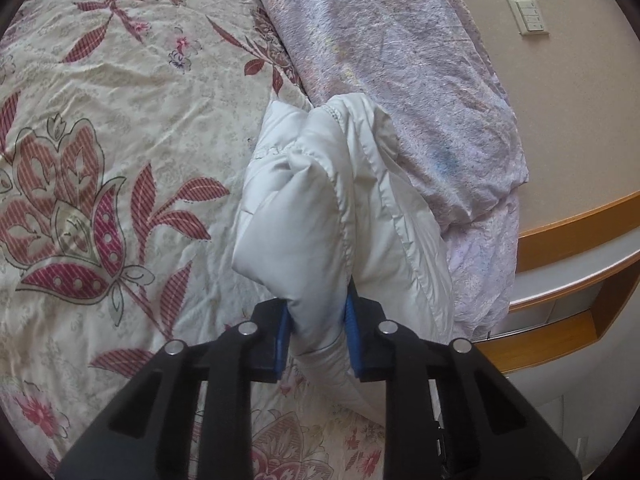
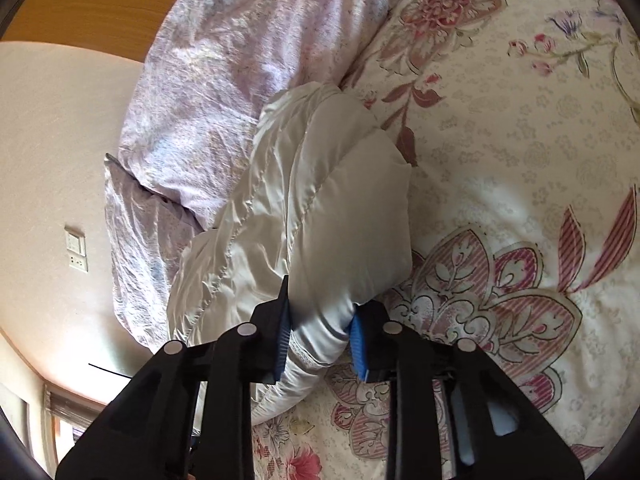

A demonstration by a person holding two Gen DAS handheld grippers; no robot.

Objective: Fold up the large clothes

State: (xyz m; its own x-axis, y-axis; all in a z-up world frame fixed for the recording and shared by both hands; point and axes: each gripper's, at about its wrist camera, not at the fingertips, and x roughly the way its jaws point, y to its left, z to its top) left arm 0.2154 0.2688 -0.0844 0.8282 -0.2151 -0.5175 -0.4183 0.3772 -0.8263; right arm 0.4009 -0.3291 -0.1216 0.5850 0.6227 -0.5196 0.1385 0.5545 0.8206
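Observation:
A puffy white padded jacket (image 1: 316, 216) lies bunched on the floral bedspread (image 1: 120, 140), against a lilac quilt. My left gripper (image 1: 318, 328) is shut on a thick fold of the jacket, gripped between its blue pads (image 1: 282, 336). In the right wrist view the same white jacket (image 2: 320, 216) lies folded over itself, and my right gripper (image 2: 320, 332) is shut on a rolled edge of it between blue pads (image 2: 360, 340). Both grippers hold the jacket just above the bedspread (image 2: 520, 160).
A crumpled lilac quilt (image 1: 392, 80) lies along the bed's wall side and also shows in the right wrist view (image 2: 224, 72). A wooden headboard shelf (image 1: 568, 264) and a beige wall with a socket and switch (image 1: 524, 0) stand behind it.

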